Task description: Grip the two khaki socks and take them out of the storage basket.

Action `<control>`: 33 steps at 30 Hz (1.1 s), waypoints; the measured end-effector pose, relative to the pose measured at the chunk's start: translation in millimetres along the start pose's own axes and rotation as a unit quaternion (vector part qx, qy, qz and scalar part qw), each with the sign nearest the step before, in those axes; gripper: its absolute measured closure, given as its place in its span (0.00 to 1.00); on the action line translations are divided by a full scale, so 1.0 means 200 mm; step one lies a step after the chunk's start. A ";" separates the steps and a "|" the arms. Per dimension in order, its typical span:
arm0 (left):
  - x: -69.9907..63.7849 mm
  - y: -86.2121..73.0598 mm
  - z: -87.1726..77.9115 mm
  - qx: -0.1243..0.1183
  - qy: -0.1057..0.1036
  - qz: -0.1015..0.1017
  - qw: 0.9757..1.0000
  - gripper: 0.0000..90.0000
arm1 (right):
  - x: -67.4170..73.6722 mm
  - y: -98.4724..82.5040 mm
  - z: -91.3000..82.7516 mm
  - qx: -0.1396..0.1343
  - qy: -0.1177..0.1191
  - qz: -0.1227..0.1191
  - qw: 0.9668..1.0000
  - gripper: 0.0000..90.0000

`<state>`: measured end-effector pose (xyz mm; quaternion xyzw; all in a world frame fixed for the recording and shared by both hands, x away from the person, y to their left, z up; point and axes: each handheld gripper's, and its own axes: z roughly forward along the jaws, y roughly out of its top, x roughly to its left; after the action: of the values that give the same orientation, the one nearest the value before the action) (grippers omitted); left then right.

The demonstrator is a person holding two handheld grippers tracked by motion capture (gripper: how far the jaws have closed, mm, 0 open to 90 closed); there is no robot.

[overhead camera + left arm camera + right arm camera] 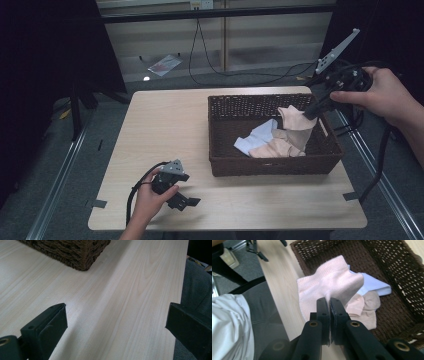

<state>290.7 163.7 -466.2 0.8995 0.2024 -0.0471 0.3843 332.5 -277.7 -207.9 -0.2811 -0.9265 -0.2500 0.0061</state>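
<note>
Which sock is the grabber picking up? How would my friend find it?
Look at the brown woven basket on the right side of the wooden table. Over its far right corner, the right hand-held gripper pinches a pale pink sock. It is the only one lifted up; the light blue cloth and beige socks lie on the bottom.

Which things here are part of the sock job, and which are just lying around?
Part of the job:
- pink sock, pinched by the right gripper
- wicker basket
- beige sock and light blue cloth inside it
- left gripper, open above the table

Just lying around:
- cables on the floor
- flat packet on the floor
</note>
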 end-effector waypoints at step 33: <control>0.00 0.00 0.00 -0.002 0.001 -0.001 1.000 0.04 | 0.13 -0.14 0.33 0.015 0.073 -0.052 0.996 0.97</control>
<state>291.1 164.7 -466.2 0.8984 0.2039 -0.0464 0.3863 304.6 -252.7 -274.2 -0.2136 -0.9406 -0.2558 0.0654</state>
